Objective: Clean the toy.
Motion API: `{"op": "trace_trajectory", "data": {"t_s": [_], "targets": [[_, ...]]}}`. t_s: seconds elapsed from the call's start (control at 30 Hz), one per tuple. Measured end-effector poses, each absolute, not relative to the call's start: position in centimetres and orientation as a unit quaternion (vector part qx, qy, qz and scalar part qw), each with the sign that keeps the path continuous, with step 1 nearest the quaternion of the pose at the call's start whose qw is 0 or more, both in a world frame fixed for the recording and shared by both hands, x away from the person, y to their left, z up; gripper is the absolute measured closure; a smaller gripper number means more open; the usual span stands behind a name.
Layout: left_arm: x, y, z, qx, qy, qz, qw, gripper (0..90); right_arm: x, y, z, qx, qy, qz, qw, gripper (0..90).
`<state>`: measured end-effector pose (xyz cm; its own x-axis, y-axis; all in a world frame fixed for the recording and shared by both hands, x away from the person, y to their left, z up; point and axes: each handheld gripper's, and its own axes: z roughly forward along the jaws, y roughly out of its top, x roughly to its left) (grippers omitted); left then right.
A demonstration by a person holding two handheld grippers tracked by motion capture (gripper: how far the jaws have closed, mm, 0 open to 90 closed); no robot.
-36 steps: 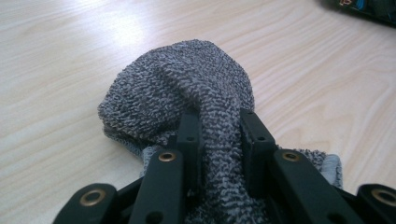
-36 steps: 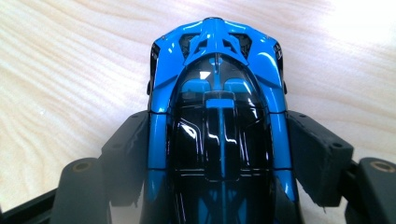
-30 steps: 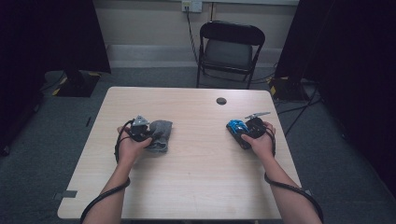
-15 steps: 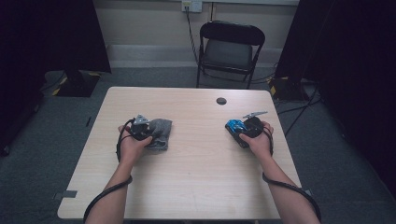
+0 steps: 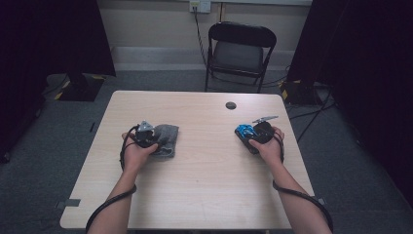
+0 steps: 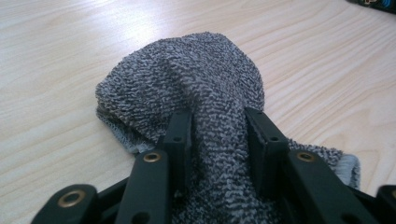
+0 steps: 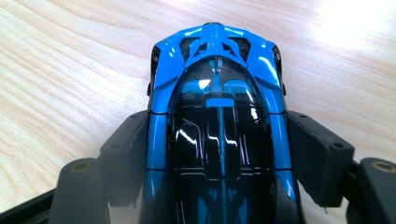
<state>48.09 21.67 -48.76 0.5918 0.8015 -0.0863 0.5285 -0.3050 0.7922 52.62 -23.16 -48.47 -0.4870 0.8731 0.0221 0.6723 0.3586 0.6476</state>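
Pale wood table (image 5: 204,195): left tongs (image 6: 218,133), just opening, straddle a grey knitted sock (image 6: 196,79); right tongs (image 7: 219,154) clamp a glossy blue toy car (image 7: 217,93).

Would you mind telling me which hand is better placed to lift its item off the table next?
The right gripper: its jaws clamp the toy car firmly, whereas the left gripper has just been opening around the sock.

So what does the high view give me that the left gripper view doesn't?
High view alone: both hands on the table, the right gripper closed around a blue toy car, a black chair beyond. Left gripper view alone: the jaws have just been opening, yet a ridge of the grey sock's knit sits pinched between the pads. Both: the left gripper at the sock on the wood top.
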Motion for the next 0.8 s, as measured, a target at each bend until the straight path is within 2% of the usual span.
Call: {"op": "trace_trajectory", "data": {"t_s": [0.3, 0.4, 0.5, 0.8], "targets": [[48.05, 21.61, -48.74, 0.792, 0.428, 0.172, 0.400, 54.4, 52.58, -23.17, -48.46, 0.476, 0.809, 0.301, 0.167, 27.1], [48.09, 21.48, -48.73, 0.792, 0.430, 0.177, 0.397, 48.8, 52.53, -23.14, -48.46, 0.475, 0.810, 0.299, 0.169, 27.1], [48.10, 21.36, -48.74, 0.791, 0.431, 0.177, 0.396, 47.6, 52.54, -23.14, -48.46, 0.475, 0.810, 0.299, 0.170, 27.0], [48.14, 21.14, -48.64, 0.785, 0.443, 0.182, 0.393, 31.7, 52.50, -23.41, -48.64, 0.471, 0.810, 0.304, 0.172, 22.0]]}}
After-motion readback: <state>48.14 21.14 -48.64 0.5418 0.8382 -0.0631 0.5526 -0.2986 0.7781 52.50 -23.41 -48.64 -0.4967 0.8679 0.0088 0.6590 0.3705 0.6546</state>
